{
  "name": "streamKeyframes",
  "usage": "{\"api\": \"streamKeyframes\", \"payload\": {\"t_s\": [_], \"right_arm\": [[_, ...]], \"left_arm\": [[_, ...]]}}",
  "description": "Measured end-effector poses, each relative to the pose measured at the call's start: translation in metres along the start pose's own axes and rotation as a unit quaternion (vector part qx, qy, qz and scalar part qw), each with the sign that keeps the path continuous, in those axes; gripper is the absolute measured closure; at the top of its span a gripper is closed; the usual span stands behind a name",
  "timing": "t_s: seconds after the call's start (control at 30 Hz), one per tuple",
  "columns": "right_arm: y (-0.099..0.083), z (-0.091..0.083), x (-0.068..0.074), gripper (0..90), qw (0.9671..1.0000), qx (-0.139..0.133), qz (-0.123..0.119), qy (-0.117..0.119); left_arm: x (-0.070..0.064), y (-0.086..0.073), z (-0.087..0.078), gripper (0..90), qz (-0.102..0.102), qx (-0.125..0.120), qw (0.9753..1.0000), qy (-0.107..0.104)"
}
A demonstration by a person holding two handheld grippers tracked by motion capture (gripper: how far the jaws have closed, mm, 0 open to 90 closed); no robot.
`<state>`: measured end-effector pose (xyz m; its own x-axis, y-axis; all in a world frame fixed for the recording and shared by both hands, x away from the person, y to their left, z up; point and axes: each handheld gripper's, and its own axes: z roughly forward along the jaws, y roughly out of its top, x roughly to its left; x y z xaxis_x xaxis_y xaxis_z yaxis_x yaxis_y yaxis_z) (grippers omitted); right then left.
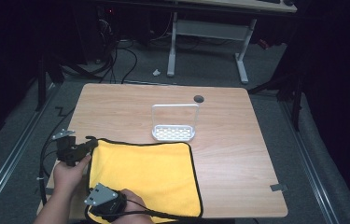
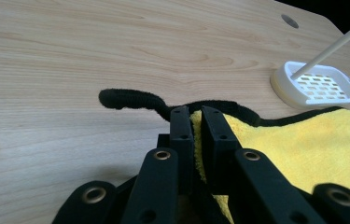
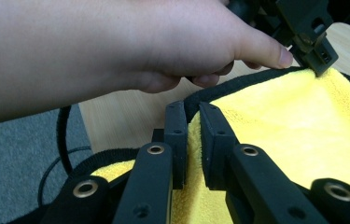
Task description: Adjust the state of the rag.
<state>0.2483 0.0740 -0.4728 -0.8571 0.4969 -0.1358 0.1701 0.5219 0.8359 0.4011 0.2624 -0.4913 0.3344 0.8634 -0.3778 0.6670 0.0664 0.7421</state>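
- My left gripper [image 2: 197,116] is clenched on the yellow cloth [image 1: 147,175] at its far left corner; the fabric is pinched between both jaws, and the black hem [image 2: 130,99] curls out just left of them.
- My right gripper [image 3: 193,114] grasps the same cloth at its near left corner, with fabric bunched between its jaws.
- The cloth lies flat on the wooden table [image 1: 238,154], spreading right of both grippers.
- The white rack [image 1: 174,122] stands just beyond the cloth's far edge, ahead and right of the left gripper.
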Motion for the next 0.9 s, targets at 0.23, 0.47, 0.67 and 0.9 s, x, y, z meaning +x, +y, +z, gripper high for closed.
{"api": "streamKeyframes", "payload": {"t_s": [0.23,0.47,0.67,0.9], "right_arm": [[-0.005,-0.019,-0.01,82.8,0.9997,-0.003,0.007,-0.022],[-0.037,-0.065,-0.041,82.6,0.9972,-0.005,0.035,-0.065],[-0.073,-0.102,-0.064,82.2,0.9933,0.005,0.059,-0.099],[-0.1,-0.129,-0.081,82.1,0.9893,0.017,0.073,-0.125]], "left_arm": [[-0.025,0.004,0.016,83.4,-0.001,-0.006,0.9999,-0.015],[-0.074,0.004,0.046,83.3,0.013,0.004,0.9999,-0.009],[-0.122,0.001,0.073,82.9,0.037,0.006,0.9992,-0.012],[-0.159,0.001,0.096,82.6,0.051,0.012,0.9985,-0.017]]}}
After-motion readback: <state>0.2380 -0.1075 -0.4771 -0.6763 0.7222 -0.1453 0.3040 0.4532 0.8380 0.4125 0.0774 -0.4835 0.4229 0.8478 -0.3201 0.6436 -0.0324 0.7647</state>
